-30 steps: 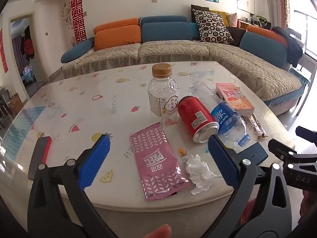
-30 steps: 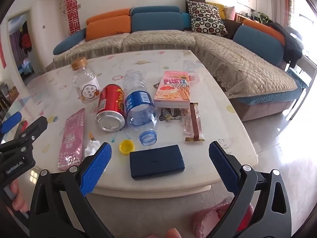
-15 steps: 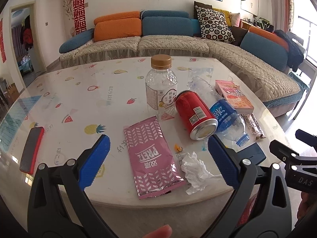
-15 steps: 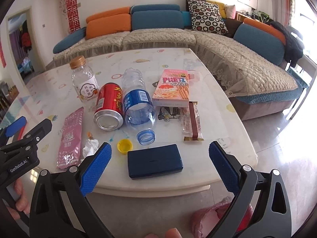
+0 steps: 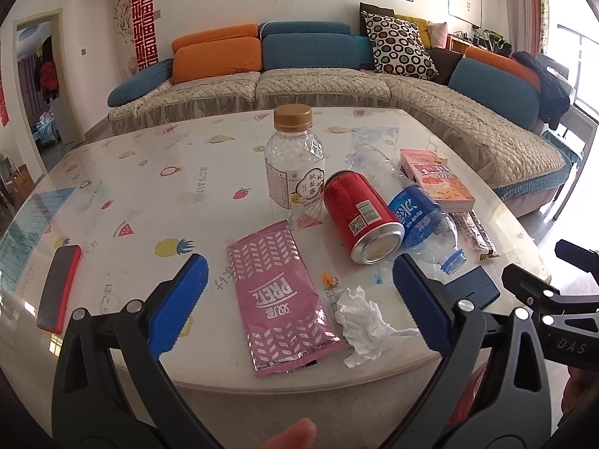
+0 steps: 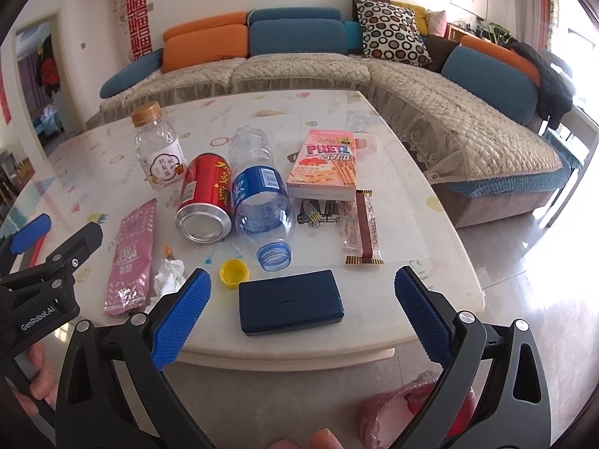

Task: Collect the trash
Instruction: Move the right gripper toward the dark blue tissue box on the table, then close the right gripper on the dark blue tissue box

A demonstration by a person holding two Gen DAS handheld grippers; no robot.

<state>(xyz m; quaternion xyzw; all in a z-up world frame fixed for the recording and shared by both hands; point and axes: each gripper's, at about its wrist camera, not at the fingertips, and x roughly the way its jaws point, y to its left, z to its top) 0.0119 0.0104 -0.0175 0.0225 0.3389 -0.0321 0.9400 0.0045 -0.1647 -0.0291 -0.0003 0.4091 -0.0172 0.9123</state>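
Trash lies on the white table point(image 5: 123, 202): a pink Pretz wrapper point(image 5: 279, 295), a crumpled tissue point(image 5: 361, 323), a red can point(image 5: 359, 217) on its side, a capless blue-label bottle point(image 5: 415, 213), an upright clear bottle point(image 5: 294, 164), a brown snack wrapper point(image 6: 361, 232), a yellow cap point(image 6: 234, 272). My left gripper point(image 5: 299, 305) is open, hanging above the pink wrapper at the table's near edge. My right gripper point(image 6: 301, 316) is open over the dark blue case point(image 6: 290, 301). Both are empty.
A pink Pretz box point(image 6: 325, 166) lies at the table's right. A red phone point(image 5: 58, 286) lies at the left edge. A sofa point(image 5: 337, 86) wraps the far and right sides. A red bag point(image 6: 408, 408) sits on the floor below the right gripper.
Both grippers have drawn back and risen slightly, so the table items sit a little farther and lower in view. Both jaws stay open. Nothing on the table has moved.
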